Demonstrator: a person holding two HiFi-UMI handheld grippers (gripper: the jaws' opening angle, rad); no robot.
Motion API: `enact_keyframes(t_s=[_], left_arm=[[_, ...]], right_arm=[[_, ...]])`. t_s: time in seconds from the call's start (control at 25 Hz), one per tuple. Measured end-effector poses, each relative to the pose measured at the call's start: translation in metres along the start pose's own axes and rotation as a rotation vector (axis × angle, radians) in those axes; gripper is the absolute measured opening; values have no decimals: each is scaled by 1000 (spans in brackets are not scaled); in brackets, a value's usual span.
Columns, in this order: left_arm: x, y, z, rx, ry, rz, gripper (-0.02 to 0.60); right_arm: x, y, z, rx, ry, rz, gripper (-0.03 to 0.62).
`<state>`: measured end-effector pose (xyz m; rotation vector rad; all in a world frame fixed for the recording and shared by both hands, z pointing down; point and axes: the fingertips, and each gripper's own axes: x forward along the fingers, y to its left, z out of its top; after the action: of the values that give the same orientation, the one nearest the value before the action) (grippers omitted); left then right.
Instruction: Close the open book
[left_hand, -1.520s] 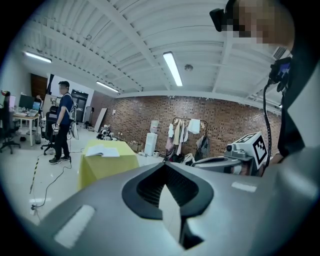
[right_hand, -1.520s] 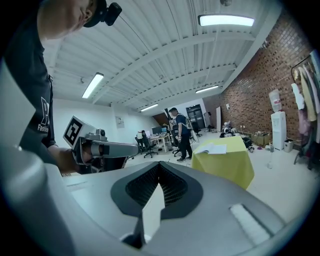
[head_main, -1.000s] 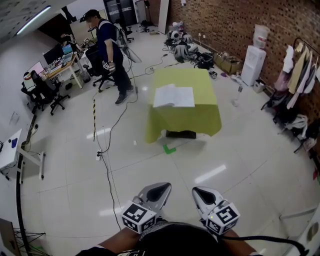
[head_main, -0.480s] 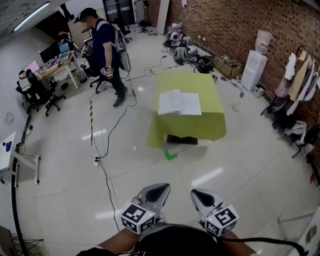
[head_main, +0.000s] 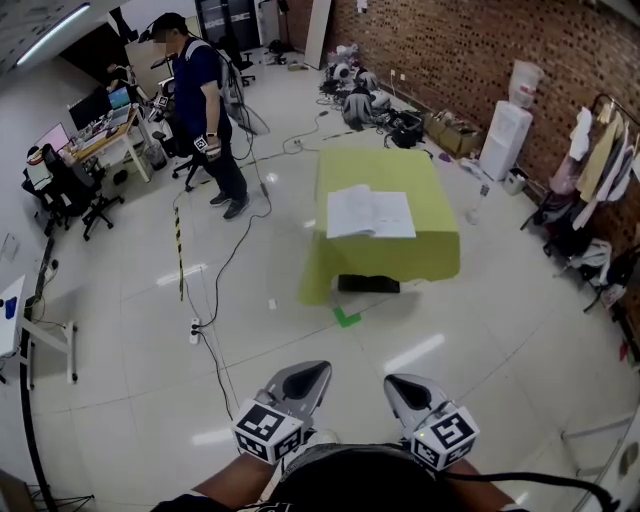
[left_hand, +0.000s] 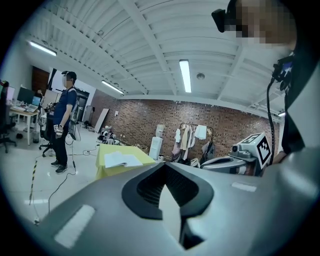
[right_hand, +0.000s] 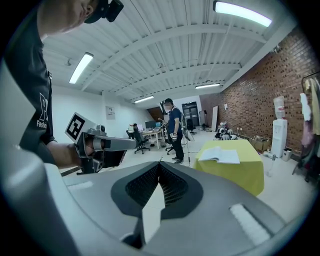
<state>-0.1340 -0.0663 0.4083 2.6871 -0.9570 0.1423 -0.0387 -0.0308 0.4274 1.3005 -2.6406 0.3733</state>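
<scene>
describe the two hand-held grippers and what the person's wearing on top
The left hand-held gripper and right hand-held gripper are alike: pale grey shells tapering to a point, black ribbed pads inside, each with a white cube bearing black square markers. The person wears a black top.

- 1 open book (head_main: 371, 212)
- 1 table (head_main: 378, 165), yellow-green cloth on it
- 2 grippers: left gripper (head_main: 312, 372) and right gripper (head_main: 398, 384)
- 1 person (head_main: 200, 100) standing around
- 1 water dispenser (head_main: 500, 135)
- 1 clothes rack (head_main: 598, 140)
- 1 green tape mark (head_main: 346, 317) on the floor
</scene>
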Motion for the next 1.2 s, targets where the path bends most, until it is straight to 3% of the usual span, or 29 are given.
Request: enact_keyframes(t_s=[0.12,0.48,0.72,1.2], left_arm=[[-3,18,0,3,8,-9,8],[8,35,-10,-27,49,-36,8],[34,42,-16,-65,115,10,8],[104,18,21,8,45,36,8]], right_arm=[[19,9,2,-2,-3,4,37],[39,5,6,1,17,7,37],[50,-16,14,-17,36,69,37],[45,-93,38,-33,-17,108,34]])
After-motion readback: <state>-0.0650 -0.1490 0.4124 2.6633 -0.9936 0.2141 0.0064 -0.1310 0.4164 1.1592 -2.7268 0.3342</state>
